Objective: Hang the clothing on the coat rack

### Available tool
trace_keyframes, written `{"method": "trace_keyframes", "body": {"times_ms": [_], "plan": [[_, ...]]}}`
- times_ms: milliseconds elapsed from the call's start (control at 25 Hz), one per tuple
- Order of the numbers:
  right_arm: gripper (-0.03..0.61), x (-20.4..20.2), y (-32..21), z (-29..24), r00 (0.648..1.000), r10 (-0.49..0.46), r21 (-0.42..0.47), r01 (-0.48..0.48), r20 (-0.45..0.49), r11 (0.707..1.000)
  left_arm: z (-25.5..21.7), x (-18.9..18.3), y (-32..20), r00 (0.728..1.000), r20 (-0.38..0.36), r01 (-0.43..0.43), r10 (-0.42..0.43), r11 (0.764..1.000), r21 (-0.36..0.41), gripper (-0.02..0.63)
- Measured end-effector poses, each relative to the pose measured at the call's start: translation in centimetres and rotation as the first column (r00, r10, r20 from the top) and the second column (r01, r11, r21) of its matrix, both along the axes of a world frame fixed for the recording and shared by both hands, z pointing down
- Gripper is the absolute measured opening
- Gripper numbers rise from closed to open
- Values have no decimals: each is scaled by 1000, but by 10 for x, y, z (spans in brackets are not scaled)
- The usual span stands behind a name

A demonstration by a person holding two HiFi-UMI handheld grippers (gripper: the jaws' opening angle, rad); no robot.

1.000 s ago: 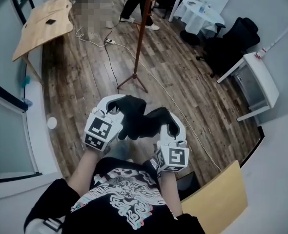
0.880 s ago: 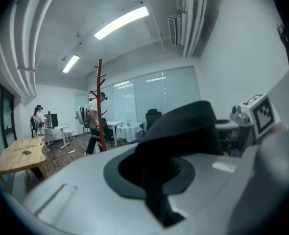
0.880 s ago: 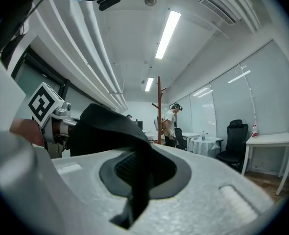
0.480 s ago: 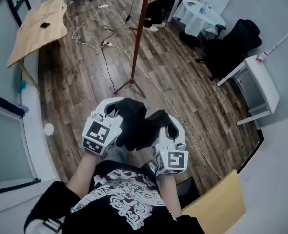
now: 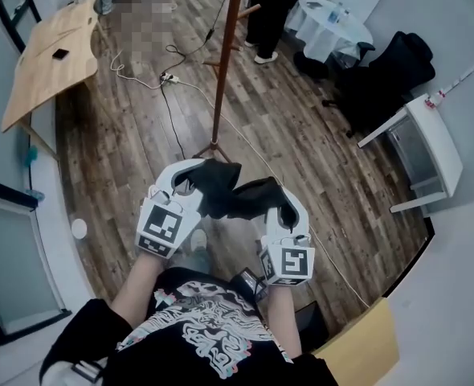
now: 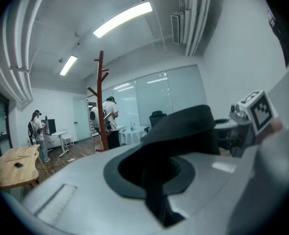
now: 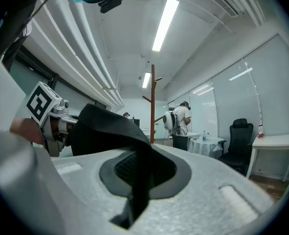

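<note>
A piece of black clothing (image 5: 230,193) is stretched between my two grippers in front of my chest. My left gripper (image 5: 187,180) is shut on its left end, and the cloth (image 6: 183,131) bunches over the closed jaws. The right gripper (image 5: 282,207) is shut on the other end, where the fabric (image 7: 110,131) drapes between its jaws. The brown wooden coat rack (image 5: 226,63) stands straight ahead, its tripod foot just beyond the clothing. Its bare pegs show in the left gripper view (image 6: 102,102) and the right gripper view (image 7: 153,104).
Cables (image 5: 169,79) trail over the wood floor left of the rack. A wooden table (image 5: 48,55) is at far left. A person (image 5: 269,6) stands behind the rack by a white round table (image 5: 330,22). A black chair (image 5: 386,71) and white desk (image 5: 430,135) are at right.
Both grippers have carried the black clothing forward toward the coat rack, whose foot now lies close beyond them. The grip on the cloth is unchanged.
</note>
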State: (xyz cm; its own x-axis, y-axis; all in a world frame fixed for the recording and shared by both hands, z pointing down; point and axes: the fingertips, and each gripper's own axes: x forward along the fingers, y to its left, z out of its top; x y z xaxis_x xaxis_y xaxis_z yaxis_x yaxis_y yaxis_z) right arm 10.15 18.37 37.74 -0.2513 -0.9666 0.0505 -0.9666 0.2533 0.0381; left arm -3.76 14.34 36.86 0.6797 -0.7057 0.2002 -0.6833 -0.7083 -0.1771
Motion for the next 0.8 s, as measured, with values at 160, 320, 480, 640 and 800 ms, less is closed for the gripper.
{"method": "trace_keyframes", "body": {"times_ms": [160, 320, 480, 640, 800], "plan": [[14, -2, -49, -4, 1000, 6, 8, -6, -1, 1000, -4, -4, -50, 1000, 10, -6, 5, 1000, 6, 6], [14, -11, -94, -5, 1000, 12, 12, -12, -9, 1000, -7, -13, -96, 1000, 6, -14, 14, 1000, 9, 6], [14, -14, -129, -6, 1000, 26, 13, -25, -12, 1000, -8, -18, -129, 1000, 9, -25, 25, 1000, 16, 6], [14, -22, -156, -5, 999, 31, 7, -31, -15, 1000, -8, -30, -157, 1000, 6, -22, 22, 1000, 12, 6], [14, -27, -174, -7, 999, 52, -6, -52, -8, 999, -10, -33, -179, 1000, -9, -26, 27, 1000, 17, 6]]}}
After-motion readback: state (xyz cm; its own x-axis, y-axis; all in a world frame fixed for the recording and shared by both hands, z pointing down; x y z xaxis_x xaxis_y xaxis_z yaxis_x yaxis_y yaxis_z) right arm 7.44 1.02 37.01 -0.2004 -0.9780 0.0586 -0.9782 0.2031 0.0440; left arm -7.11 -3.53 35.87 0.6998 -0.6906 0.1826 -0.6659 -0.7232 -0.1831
